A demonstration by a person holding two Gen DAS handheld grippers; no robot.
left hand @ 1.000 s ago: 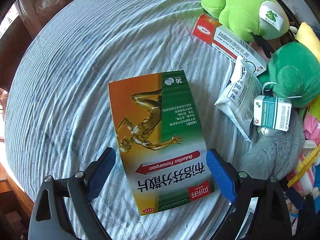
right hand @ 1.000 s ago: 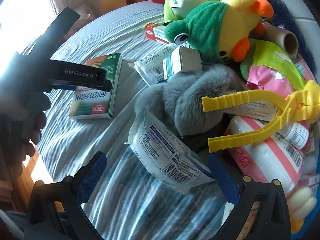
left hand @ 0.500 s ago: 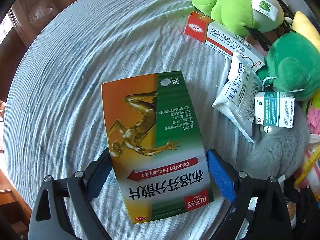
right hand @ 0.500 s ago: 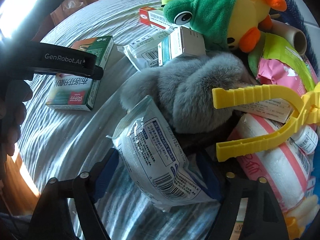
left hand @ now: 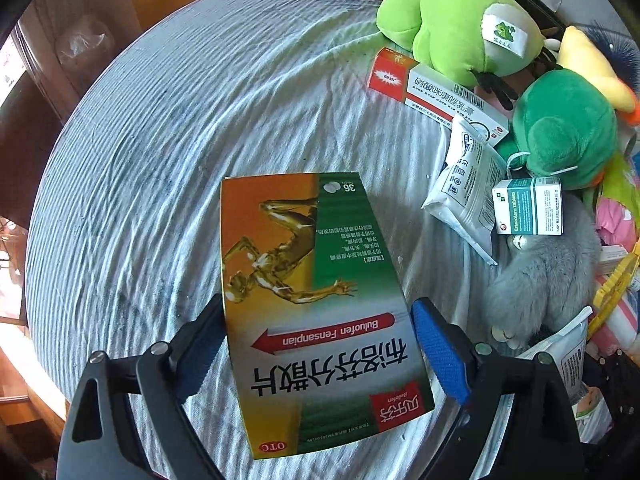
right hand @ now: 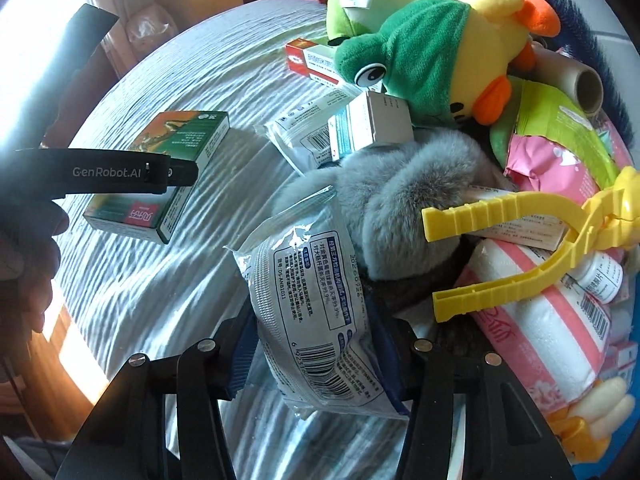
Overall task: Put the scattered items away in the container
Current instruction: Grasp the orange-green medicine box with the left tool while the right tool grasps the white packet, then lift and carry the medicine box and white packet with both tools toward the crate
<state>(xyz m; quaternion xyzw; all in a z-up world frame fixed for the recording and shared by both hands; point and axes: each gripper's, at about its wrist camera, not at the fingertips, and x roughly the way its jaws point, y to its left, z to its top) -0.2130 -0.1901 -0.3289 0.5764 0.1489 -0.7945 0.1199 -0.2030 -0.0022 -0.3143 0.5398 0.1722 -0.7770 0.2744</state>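
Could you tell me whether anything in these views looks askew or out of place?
Yes: the teal tablet box sits tilted atop the grey furry toy, propped against the green frog plush. The yellow plastic tongs straddle the heap rather than lying flat.

Your left gripper [left hand: 316,344]: matt black plastic, ribbed blue rubbery pads, on glossy printed card medicine box [left hand: 316,312]. Your right gripper [right hand: 316,360]: closing on crinkly shiny plastic pouch [right hand: 316,304]. Bedcover [left hand: 180,140]: rumpled striped cloth, matt. Grey fur toy [right hand: 404,196]: fluffy. Green frog plush [right hand: 404,52]: soft pile. Yellow tongs [right hand: 512,232]: smooth hard plastic.
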